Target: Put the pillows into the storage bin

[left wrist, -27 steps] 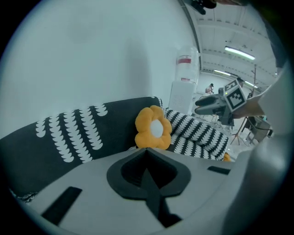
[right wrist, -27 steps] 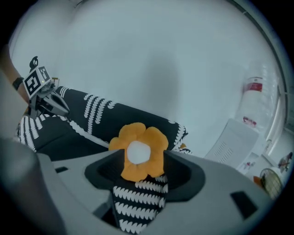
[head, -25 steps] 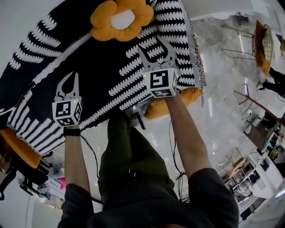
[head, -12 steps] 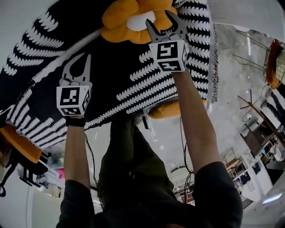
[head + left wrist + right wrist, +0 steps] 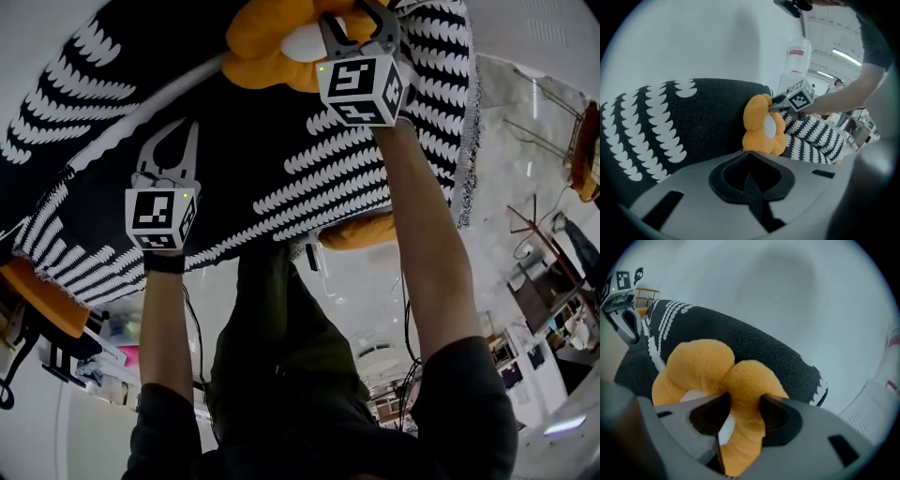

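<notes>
Obs., head view: person stands at near edge of a seat draped w/ a black blanket (image 5: 281,159) w/ white leaf-like pattern. Orange upholstery (image 5: 361,230) shows under blanket's near edge; more orange at near-left corner (image 5: 37,300).

Task thing: flower pillow (image 5: 272,56), orange petals, white centre. Lies on blanket at far edge, right of middle. In left gripper view the pillow (image 5: 761,126) stands nearly upright against the blanket-covered back part, white centre facing the camera.

R side: right gripper (image 5: 354,14) is at the pillow's right petals, arm stretched out over blanket. In right gripper view, jaws (image 5: 743,404) have one orange petal (image 5: 740,394) pinched between them; both pads press into the plush and the petal bulges above and below the pinch. Jaws have just been closing, gap now narrow w/ petal in it. Rest of pillow (image 5: 696,366) spreads to the left of the jaws. Pale wall behind.

L side: left gripper (image 5: 181,129) hovers over blanket's near-left part, well apart from pillow. In left gripper view its jaws (image 5: 749,154) stand tip to tip, nothing between them, pointing toward pillow. Right gripper's marker cube (image 5: 801,96) shows there just beside pillow's upper right petal.

Cannot tell whether pillow is lifted off the blanket.
</notes>
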A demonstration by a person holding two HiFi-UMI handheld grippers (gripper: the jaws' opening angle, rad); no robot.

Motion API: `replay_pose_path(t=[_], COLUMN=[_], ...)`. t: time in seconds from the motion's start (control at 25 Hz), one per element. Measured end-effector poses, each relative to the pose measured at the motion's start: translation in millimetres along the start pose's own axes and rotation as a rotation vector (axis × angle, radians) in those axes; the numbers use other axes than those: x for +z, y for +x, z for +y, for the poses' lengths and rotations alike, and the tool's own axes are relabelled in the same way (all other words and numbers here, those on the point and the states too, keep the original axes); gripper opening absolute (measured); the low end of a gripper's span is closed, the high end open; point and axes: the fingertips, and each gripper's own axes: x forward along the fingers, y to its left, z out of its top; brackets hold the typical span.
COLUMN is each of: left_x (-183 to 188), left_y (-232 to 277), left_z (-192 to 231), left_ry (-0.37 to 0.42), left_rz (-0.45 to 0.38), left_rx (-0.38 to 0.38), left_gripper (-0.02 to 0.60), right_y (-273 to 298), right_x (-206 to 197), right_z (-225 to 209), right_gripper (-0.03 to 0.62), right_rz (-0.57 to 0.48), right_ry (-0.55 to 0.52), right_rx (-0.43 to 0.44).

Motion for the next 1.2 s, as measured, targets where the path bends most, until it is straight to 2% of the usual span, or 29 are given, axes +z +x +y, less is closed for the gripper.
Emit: replay_pose_path(t=[0.16,0.24,0.4,0.56,0.84,0.96,1.2], left_x=[-16.8,-21.3,-26.7,1.4,47.2,57.5,61.0], left_y=[-6.0,-6.2,-8.7,1.8,-6.2,-17.8,-42.3], left_z=[5.9,4.5,-1.5,-48.5,-121.6,-164.6,-271.0], left_ry=[0.0,0.003,0.017,0.058,0.153,0.204,0.307], left_rz=[0.011,0.02,0.026,0.017,-0.042,-0.069,-0.088], left_rx=[-0.006,-0.008,-0.02,-0.053,-0.141,-0.194,-0.317], left_gripper=[0.005,0.003,0.003,0.003,0.003,0.003,0.003], right_y=[5.9,1.5,-26.1,-83.5,-210.7,-274.0,-411.2], right_x=[9.3,9.1,11.8,-6.2,-29.0,-44.2,-99.5], right_z=[14.7,15.6,18.2,-16.4,-58.2,-66.2,-75.3], right_gripper=[0.061,0.035,0.026,0.026,0.026,0.026,0.026], right_rz=[-0.009,-0.025,-0.066,-0.098,-0.111,-0.11,-0.081], right_ry=[-0.052,-0.043,0.021,0.103,0.204,0.214,0.261], right_rx=[0.0,-0.001,-0.029,-0.082,-0.228,-0.288,-0.427])
